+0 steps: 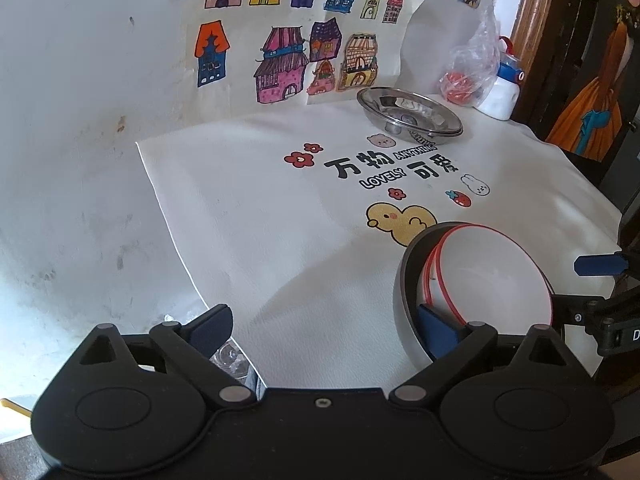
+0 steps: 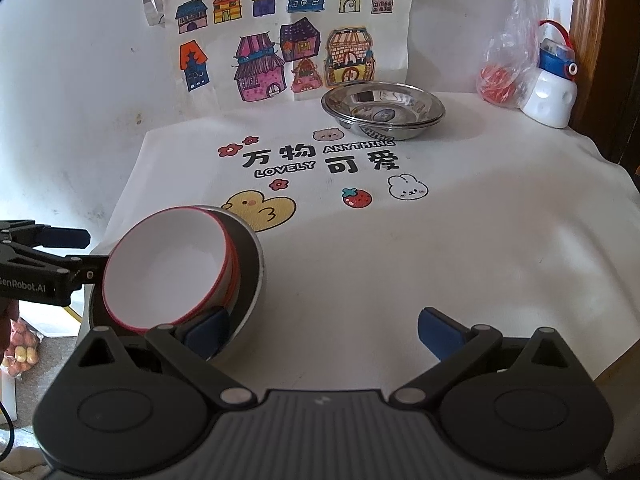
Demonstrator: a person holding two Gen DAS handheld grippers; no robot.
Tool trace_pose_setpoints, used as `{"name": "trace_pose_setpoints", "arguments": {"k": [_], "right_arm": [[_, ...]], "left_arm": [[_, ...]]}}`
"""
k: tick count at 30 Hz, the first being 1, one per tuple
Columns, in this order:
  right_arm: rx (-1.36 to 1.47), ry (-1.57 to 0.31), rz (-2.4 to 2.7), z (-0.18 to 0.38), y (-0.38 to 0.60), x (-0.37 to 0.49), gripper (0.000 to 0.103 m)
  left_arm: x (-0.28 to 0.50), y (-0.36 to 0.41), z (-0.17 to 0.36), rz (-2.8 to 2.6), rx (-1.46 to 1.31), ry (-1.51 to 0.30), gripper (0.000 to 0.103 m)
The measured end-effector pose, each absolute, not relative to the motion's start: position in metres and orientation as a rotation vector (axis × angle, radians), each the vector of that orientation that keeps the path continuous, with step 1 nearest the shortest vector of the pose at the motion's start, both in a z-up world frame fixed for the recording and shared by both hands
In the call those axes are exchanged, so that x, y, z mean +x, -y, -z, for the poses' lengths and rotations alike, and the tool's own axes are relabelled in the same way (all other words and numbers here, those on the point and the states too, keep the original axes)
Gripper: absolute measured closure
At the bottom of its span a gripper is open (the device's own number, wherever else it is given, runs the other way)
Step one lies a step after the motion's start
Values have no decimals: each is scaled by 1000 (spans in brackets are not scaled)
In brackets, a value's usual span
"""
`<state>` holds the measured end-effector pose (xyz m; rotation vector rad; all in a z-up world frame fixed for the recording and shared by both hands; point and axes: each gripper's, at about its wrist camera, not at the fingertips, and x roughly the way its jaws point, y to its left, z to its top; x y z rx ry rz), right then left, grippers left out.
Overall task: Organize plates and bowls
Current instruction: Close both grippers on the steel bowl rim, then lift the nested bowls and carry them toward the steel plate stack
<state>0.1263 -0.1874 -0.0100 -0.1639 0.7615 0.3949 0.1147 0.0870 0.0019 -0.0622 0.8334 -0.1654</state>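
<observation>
Two white bowls with red rims (image 1: 488, 276) are nested inside a grey bowl with a dark inside (image 1: 404, 300) at the table's near edge; the stack also shows in the right wrist view (image 2: 168, 268). My left gripper (image 1: 324, 324) is open, its right finger beside the grey bowl's wall. My right gripper (image 2: 324, 328) is open, its left finger next to the grey bowl. Stacked steel plates (image 1: 408, 110) stand at the back of the table, also in the right wrist view (image 2: 384, 106).
A white cloth (image 2: 440, 240) with cartoon prints covers the table. House drawings (image 2: 280, 48) hang on the wall behind. A plastic bag with red contents (image 2: 504, 76) and a white bottle (image 2: 550, 92) stand at the back right corner.
</observation>
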Motion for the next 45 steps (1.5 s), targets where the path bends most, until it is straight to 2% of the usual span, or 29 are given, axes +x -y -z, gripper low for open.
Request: {"name": "trace_pose_setpoints", "arguments": {"k": [10, 14, 24, 26, 32, 37, 40, 42, 45], "right_arm": [[-193, -747, -376, 10, 183, 124, 2], [-165, -749, -393, 9, 183, 122, 12], [-43, -767, -418, 10, 191, 121, 30], [-26, -763, -425, 9, 191, 119, 40], [77, -759, -444, 11, 194, 115, 60], [121, -758, -437, 13, 195, 115, 63], [138, -759, -433, 14, 194, 115, 65], [155, -761, -435, 14, 194, 116, 71], [186, -764, -442, 15, 191, 117, 85]], "left_arm": [[113, -80, -4, 177, -43, -822, 19], [112, -77, -6, 190, -40, -819, 30], [113, -75, -6, 228, -70, -812, 51], [113, -73, -7, 233, -65, -809, 56], [112, -68, -8, 238, -56, -807, 65], [112, -63, -9, 262, -53, -804, 83], [112, -61, -9, 268, -47, -804, 88], [112, -60, -9, 271, -51, -804, 91], [113, -58, -9, 270, -48, -807, 94]]}}
